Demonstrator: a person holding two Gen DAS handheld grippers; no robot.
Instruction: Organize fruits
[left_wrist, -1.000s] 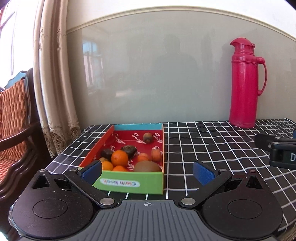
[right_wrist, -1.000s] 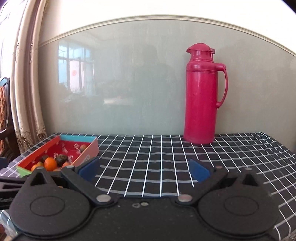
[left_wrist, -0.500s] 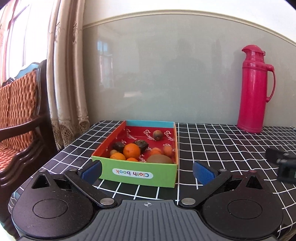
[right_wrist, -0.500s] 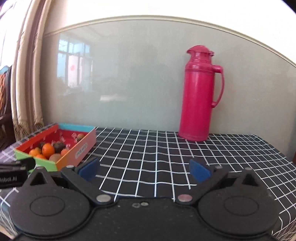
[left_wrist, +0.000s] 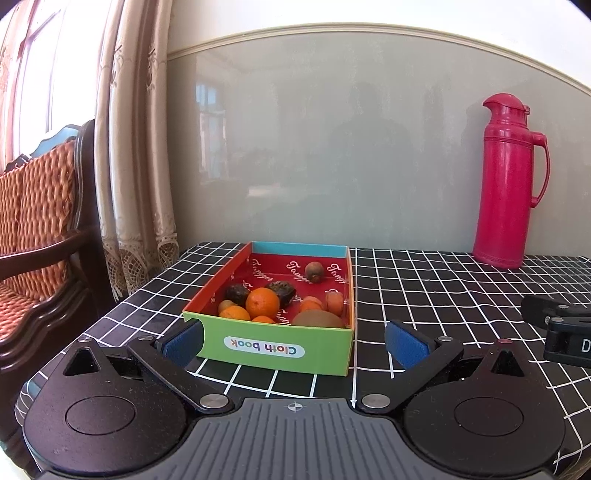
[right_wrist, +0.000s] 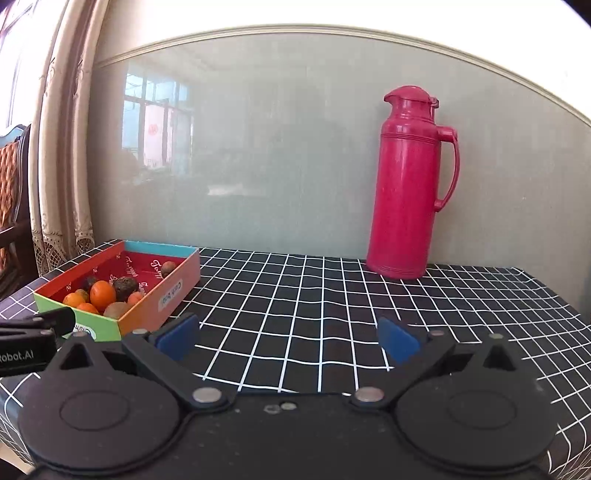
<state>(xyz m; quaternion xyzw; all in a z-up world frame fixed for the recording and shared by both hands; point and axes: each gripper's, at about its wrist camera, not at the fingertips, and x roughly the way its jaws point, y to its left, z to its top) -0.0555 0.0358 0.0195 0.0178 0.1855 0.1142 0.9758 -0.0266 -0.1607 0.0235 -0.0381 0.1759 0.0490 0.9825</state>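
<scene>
A shallow cardboard box (left_wrist: 275, 345) with a green front wall and red lining sits on the checked tablecloth; it holds several fruits: oranges (left_wrist: 262, 303), dark round fruits (left_wrist: 282, 290), a kiwi (left_wrist: 318, 319) and one small brown fruit (left_wrist: 314, 271) at the back. My left gripper (left_wrist: 294, 338) is open, its blue pads flanking the box's front wall, nothing held. My right gripper (right_wrist: 288, 338) is open and empty over the cloth, to the right of the box (right_wrist: 162, 297). Each gripper's edge shows in the other's view.
A tall pink thermos (right_wrist: 410, 184) stands at the back against the glossy wall panel. The table (right_wrist: 332, 295) wears a black cloth with white grid lines. A curtain (left_wrist: 136, 147) and a wooden chair with orange cushions (left_wrist: 37, 221) are off the table's left edge.
Both views shifted: the left gripper swung so the box sits centred between its pads, and the box and thermos moved rightwards in both views. Both grippers stayed open.
</scene>
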